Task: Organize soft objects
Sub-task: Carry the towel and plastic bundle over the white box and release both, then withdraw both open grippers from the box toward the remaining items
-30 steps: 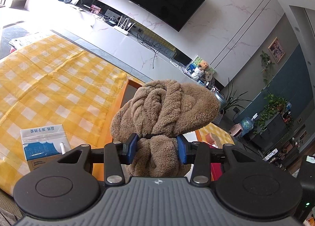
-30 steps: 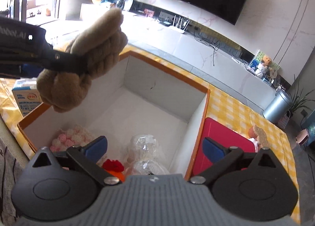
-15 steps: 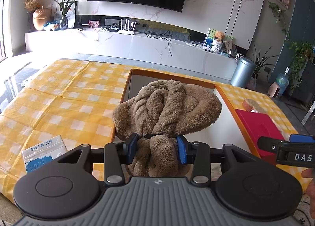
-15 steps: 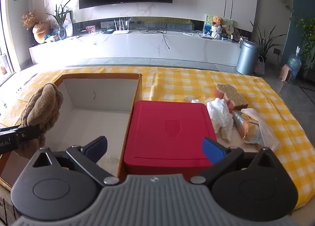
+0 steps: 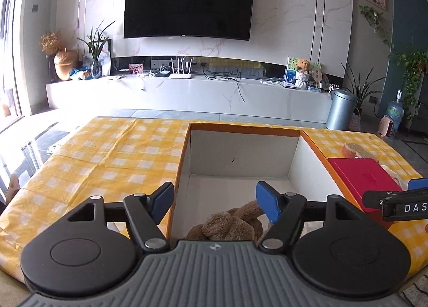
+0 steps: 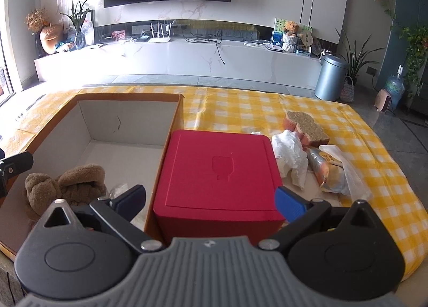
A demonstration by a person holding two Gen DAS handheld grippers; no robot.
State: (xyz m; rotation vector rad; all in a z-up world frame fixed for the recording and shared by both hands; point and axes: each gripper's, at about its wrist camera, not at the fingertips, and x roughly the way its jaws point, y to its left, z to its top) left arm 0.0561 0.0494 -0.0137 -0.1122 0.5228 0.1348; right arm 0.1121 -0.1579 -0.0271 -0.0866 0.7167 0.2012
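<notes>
Brown and fleecy, the plush [image 5: 230, 224] lies on the floor of the box [image 5: 240, 153], just under and ahead of your left hand-held gripper [image 5: 214, 201]. That hand-held gripper is spread wide and grasps nothing; its blue pads [image 5: 267, 204] stand on either side above the plush without touching it. The box has an orange rim and white walls and sits on the yellow checked desk [image 5: 107, 154]. To the right of the hand-held gripper you can see a red case [image 5: 361, 176] against the box's outer wall, and the tip of your right hand-held gripper [image 5: 417, 184] over it.

From the right wrist, your right hand-held gripper [image 6: 211, 200] is released too, its pads wide apart, hovering above the near edge of the red case [image 6: 222, 173]. The plush [image 6: 67, 186] is to its left, inside the box [image 6: 128, 117] near the front. To the right of the case, on the desk [image 6: 240, 109], lie crumpled white plastic [image 6: 291, 154], a sponge [image 6: 307, 127] and a wrapped bread roll [image 6: 326, 170].
</notes>
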